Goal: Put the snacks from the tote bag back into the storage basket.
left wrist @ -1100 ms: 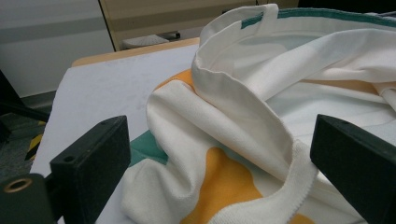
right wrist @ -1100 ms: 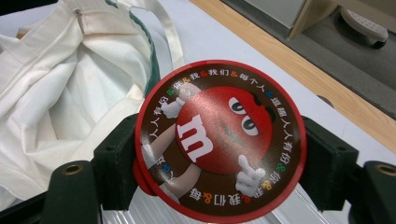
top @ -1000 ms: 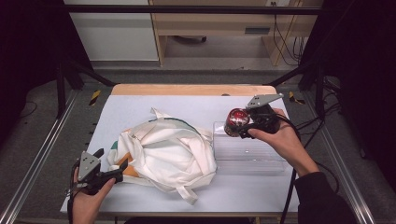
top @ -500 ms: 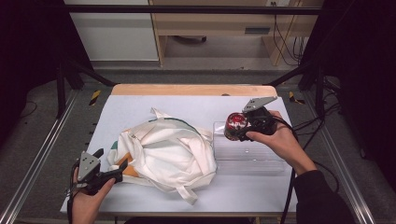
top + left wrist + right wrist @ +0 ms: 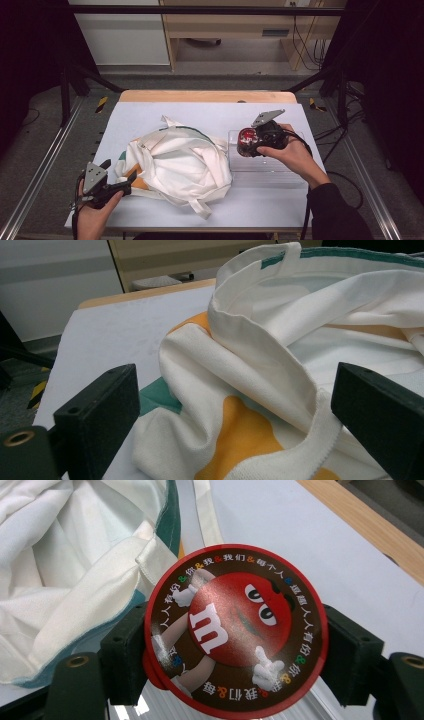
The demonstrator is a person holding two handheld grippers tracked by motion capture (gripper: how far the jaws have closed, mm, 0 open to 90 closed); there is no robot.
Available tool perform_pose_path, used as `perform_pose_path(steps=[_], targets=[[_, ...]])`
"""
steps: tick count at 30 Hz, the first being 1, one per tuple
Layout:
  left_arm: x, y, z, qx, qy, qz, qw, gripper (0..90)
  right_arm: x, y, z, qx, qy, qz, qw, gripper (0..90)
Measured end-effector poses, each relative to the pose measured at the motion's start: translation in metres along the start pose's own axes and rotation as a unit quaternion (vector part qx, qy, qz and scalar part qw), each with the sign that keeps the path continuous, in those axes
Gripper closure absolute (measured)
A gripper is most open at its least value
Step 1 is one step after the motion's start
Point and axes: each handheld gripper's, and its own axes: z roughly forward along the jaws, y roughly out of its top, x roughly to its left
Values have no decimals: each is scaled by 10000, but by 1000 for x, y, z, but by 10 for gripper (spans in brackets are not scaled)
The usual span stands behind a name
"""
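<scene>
- Right gripper (image 5: pixel 246 142) clamps a round red candy tub (image 5: pixel 235 630) at the table's (image 5: pixel 150 112) right side, over a clear tray (image 5: pixel 267 172).
- Left gripper (image 5: pixel 235 425), jaws spread, straddles the white bag's (image 5: pixel 175 162) edge near the front-left corner.

Cream-white cloth bag (image 5: pixel 175 165) with orange and teal-green patches, plus a teal-green band along its hem (image 5: pixel 320 255). Round candy tin (image 5: pixel 235 630) with a red rim, dark brown lid, a red cartoon sweet with white "m", white gloves and white eyes, ringed by white lettering dotted with small coloured signs. Clear, colourless plastic tray (image 5: pixel 270 170). Pale lavender-white table cover (image 5: pixel 150 112) edged by light wood at the far side. Black jaws on the left gripper (image 5: pixel 235 415) and the right gripper (image 5: pixel 235 650), grey plates on top. Black sleeve (image 5: pixel 335 215).
</scene>
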Motion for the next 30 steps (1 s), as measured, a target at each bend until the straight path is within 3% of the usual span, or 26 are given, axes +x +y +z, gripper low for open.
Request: perform_pose_path(steps=[30], targets=[[1,0,-1,3,16,4,10000,54,1,-2,29,154,78,45,9998,260]])
